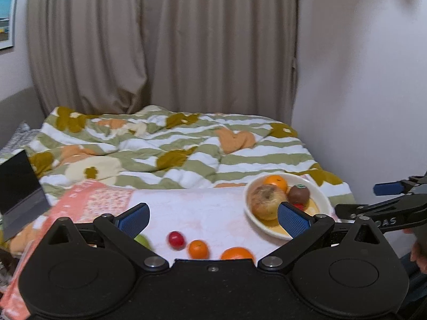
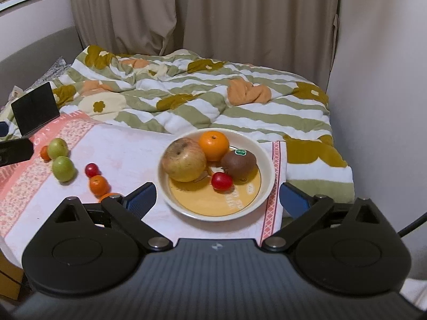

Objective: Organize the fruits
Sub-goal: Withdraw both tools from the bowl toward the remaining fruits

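Observation:
A cream bowl (image 2: 267,157) with a yellow inside stands on the right of the white-and-pink cloth (image 2: 128,154). It holds a big blemished apple (image 2: 184,160), an orange (image 2: 213,145), a kiwi (image 2: 238,164) and a small red fruit (image 2: 221,181). Loose on the cloth to the left lie two green apples (image 2: 63,168), a red fruit (image 2: 92,170) and small oranges (image 2: 99,185). My right gripper (image 2: 217,198) hangs open and empty above the bowl's near rim. My left gripper (image 1: 213,220) is open and empty over the loose red fruit (image 1: 176,239) and oranges (image 1: 198,248), left of the bowl (image 1: 320,194).
Behind the cloth lies a striped floral quilt (image 2: 213,101) on a bed, with curtains beyond it. A dark screen (image 2: 34,112) stands propped at the far left. A wall closes the right side. The cloth's right edge (image 2: 275,186) runs just past the bowl.

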`<state>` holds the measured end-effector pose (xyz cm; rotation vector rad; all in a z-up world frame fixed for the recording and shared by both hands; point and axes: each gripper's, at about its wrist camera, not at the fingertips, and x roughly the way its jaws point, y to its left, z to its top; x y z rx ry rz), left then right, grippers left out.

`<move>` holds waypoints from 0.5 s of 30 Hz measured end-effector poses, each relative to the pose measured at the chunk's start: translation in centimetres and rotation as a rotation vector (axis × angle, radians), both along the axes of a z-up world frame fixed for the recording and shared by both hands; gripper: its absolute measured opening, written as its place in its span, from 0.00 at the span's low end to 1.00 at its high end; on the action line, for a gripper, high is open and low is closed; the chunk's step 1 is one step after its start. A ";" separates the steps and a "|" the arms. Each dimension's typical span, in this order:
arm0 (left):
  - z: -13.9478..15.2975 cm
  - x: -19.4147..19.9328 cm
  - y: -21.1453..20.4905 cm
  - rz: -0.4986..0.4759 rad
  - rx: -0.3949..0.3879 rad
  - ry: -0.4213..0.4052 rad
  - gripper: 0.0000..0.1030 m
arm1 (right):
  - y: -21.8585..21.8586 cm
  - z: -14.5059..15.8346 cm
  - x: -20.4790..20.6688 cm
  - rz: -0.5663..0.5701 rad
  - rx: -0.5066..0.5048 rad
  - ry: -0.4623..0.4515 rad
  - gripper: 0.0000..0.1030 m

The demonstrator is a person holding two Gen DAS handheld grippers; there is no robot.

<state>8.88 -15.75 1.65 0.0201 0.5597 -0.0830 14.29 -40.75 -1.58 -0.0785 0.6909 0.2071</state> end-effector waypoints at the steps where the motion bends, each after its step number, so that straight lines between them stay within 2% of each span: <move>1: 0.2 -0.5 0.6 0.017 0.003 -0.003 1.00 | 0.2 0.3 -0.3 0.001 0.005 -0.002 1.00; 9: 0.6 -3.3 6.7 0.100 -0.002 -0.016 1.00 | 3.8 2.3 -2.7 0.014 0.025 -0.047 1.00; 15: 0.1 -3.3 12.1 0.093 -0.010 -0.001 1.00 | 8.6 3.1 -3.8 0.013 0.043 -0.066 1.00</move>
